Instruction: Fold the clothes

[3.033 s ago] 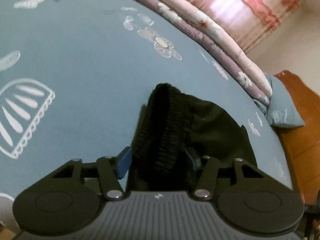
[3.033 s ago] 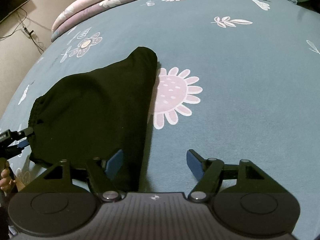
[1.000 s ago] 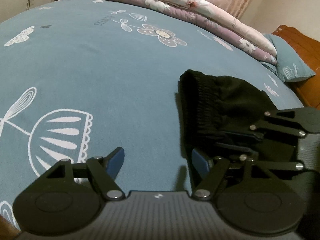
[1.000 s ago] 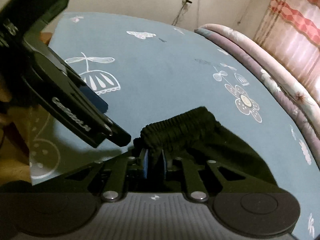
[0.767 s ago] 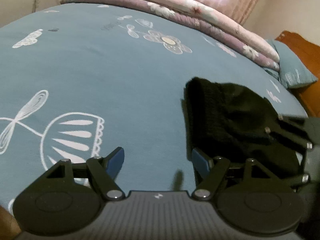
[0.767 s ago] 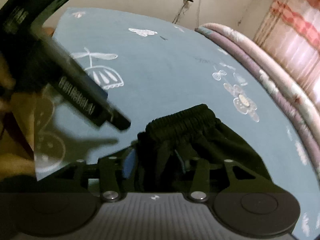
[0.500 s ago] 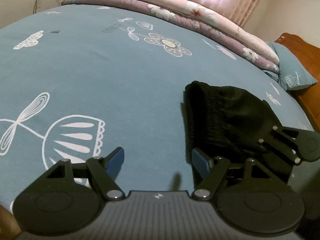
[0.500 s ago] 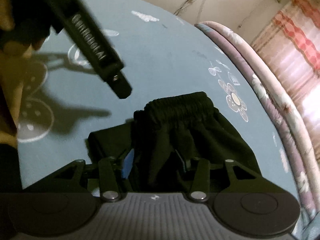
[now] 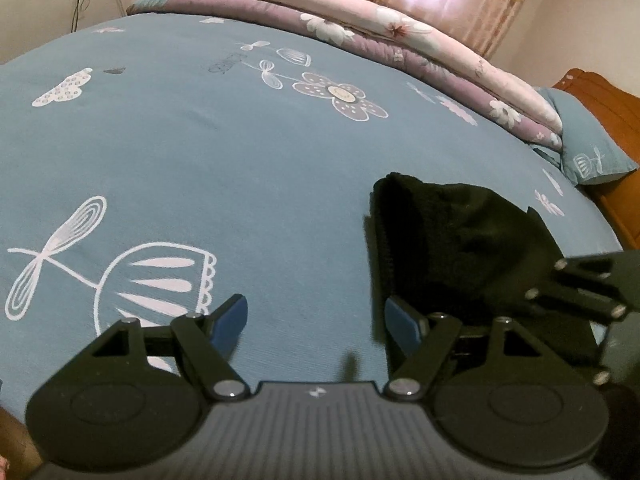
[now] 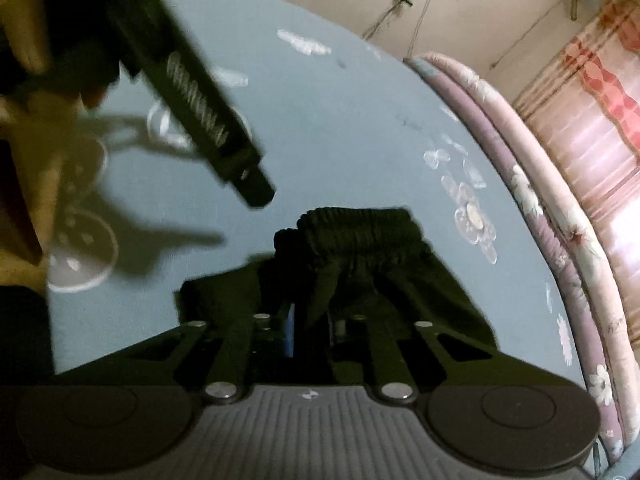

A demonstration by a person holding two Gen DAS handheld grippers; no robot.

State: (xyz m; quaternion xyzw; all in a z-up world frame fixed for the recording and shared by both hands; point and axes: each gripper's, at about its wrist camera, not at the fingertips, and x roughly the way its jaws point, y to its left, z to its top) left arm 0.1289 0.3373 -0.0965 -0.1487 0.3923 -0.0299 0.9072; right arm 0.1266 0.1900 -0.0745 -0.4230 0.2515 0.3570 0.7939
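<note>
Black shorts (image 9: 452, 236) with an elastic waistband lie folded on the blue patterned bedsheet (image 9: 208, 152), to the right in the left wrist view. My left gripper (image 9: 316, 320) is open and empty, just left of the shorts' edge. In the right wrist view my right gripper (image 10: 312, 332) has its jaws closed on a fold of the black shorts (image 10: 360, 248), just behind the gathered waistband. The right gripper's body also shows at the right edge of the left wrist view (image 9: 588, 284). The left gripper's body (image 10: 192, 92) crosses the upper left of the right wrist view.
A rolled pink and purple quilt (image 9: 360, 36) lies along the far side of the bed. A blue pillow (image 9: 588, 148) and a wooden headboard (image 9: 604, 96) are at the far right. Pink curtains (image 10: 592, 92) hang behind the quilt.
My right gripper opened, moved along the shorts, then closed again on a fold behind the waistband. My left gripper let go of the shorts earlier and stays open to their left.
</note>
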